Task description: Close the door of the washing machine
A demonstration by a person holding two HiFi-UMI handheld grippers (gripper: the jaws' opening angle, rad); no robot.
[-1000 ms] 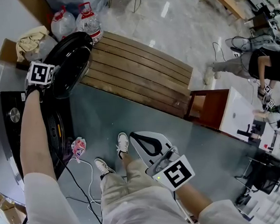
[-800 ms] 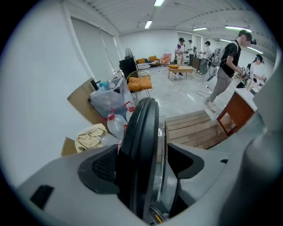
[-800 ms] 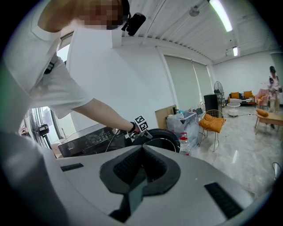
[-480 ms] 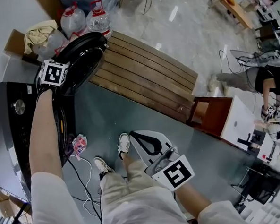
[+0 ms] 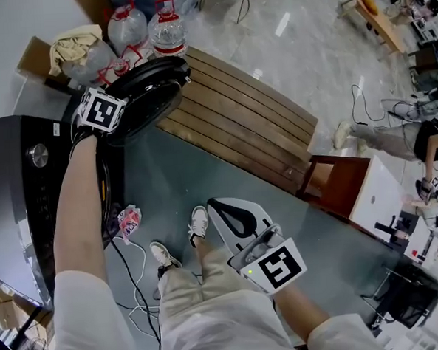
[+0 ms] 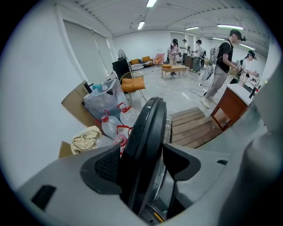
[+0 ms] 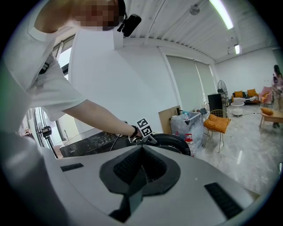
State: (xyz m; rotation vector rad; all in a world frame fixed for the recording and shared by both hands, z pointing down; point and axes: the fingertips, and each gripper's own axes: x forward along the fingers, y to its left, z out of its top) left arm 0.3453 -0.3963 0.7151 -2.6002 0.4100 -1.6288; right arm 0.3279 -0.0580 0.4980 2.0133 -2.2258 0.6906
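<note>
- The dark grey front-loading washing machine (image 5: 23,182) stood at the left edge of the floor in the head view, its control panel facing up towards the camera.
- A low platform of brown wooden slats (image 5: 238,125) lay on the floor just beside the machine's front, running away to the right.
- The round black door with a chrome inner ring (image 5: 151,86) stood open, swung out from the machine's front over the platform's near left corner.
- The left gripper (image 6: 143,164) reached down along the machine's front and was clamped on the door's rim. The rim stood edge-on between the two dark pads, which sat fairly wide apart around its thickness.
- The right gripper (image 7: 141,165) hung well apart from the machine, above the person's legs. Its claw was pinched together with nothing in it.
- Clear plastic water bottles with red handles (image 5: 167,26) stood on the floor beyond the door, near the platform's far left corner.
- A brown cardboard box holding crumpled beige cloth (image 5: 78,46) sat just left of the bottles.
</note>
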